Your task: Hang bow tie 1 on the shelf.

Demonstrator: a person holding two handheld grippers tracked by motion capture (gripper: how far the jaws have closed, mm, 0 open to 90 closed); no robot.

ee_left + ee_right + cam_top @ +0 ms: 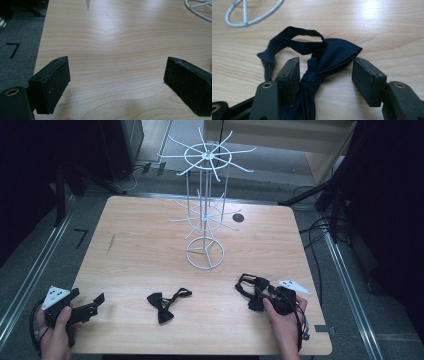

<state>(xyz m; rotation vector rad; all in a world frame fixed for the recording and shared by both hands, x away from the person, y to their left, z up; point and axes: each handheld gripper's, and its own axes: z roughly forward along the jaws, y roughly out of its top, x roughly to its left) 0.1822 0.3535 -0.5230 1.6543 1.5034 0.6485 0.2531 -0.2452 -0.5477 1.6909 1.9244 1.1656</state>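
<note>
A dark bow tie (337, 52) with a looped strap lies on the wooden table (140, 245) between the jaws of my right gripper (327, 65). Its knot rests against the left pad (293, 75), while the right pad (362, 75) stands clear of the fabric, so the jaws are open. From above, that gripper (254, 295) sits near the table's front right over this bow tie (246, 282). A second black bow tie (161, 306) lies at the front middle. My left gripper (90, 297) hovers at the front left corner, open and holding nothing (117, 67).
A white wire display rack (205, 195) with radiating hooks stands at the table's middle back on a ring base (205, 252), whose edge also appears in both gripper views (249, 15) (197, 10). A dark round hole (238, 217) marks the tabletop behind it. Grey floor surrounds the table.
</note>
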